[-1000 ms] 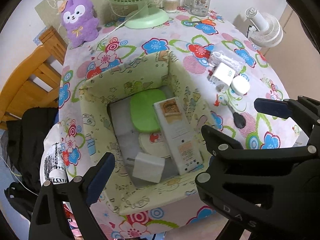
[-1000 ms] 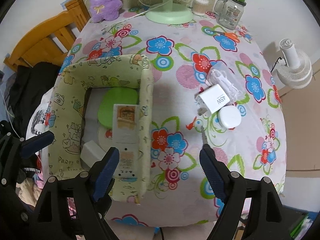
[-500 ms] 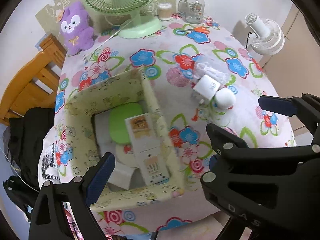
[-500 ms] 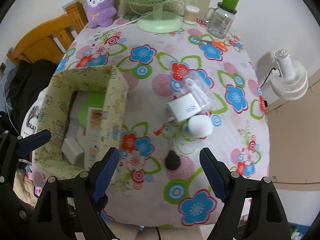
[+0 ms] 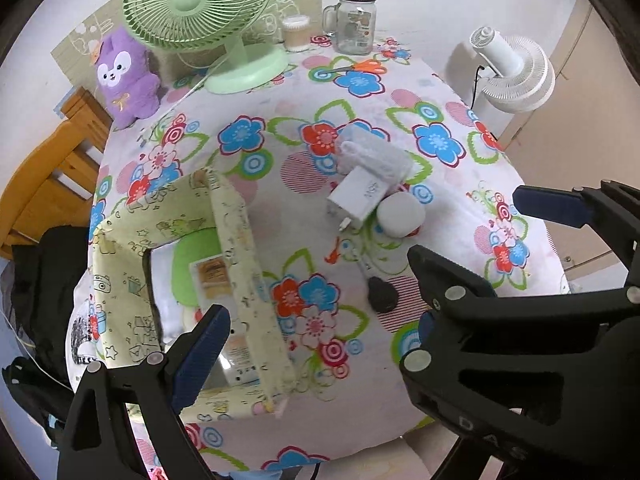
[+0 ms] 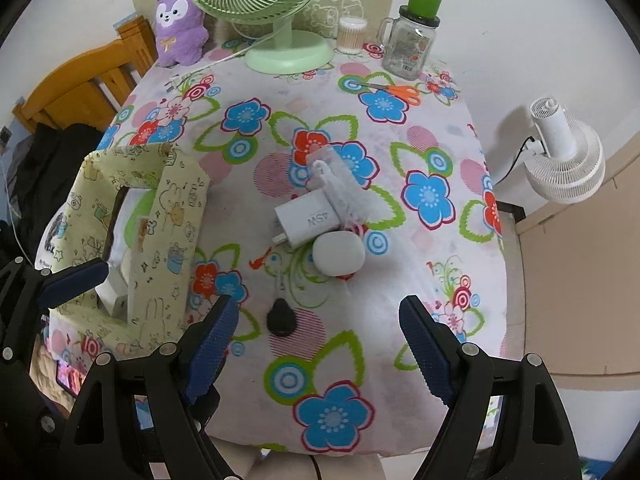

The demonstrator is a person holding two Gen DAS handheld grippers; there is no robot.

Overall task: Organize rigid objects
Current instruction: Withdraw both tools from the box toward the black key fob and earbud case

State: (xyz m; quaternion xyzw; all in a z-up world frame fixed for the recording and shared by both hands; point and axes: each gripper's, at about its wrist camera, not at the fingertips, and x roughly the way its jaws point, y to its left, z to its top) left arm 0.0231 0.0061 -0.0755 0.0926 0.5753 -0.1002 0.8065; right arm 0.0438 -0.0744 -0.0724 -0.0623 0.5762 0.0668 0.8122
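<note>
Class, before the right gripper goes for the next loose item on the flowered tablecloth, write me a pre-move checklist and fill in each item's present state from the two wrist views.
1. Right gripper empty, jaws apart: ok.
2. Left gripper empty: ok; both fingers show nothing between them.
3. Black key fob lies free, ahead of the right gripper: ok.
4. White charger clear to grip: not ok; the white round case touches it and the clear packet overlaps it.
5. Fabric storage box upright, top open: ok.
6. Free room inside box: cannot tell; its wall hides much of the inside.
</note>
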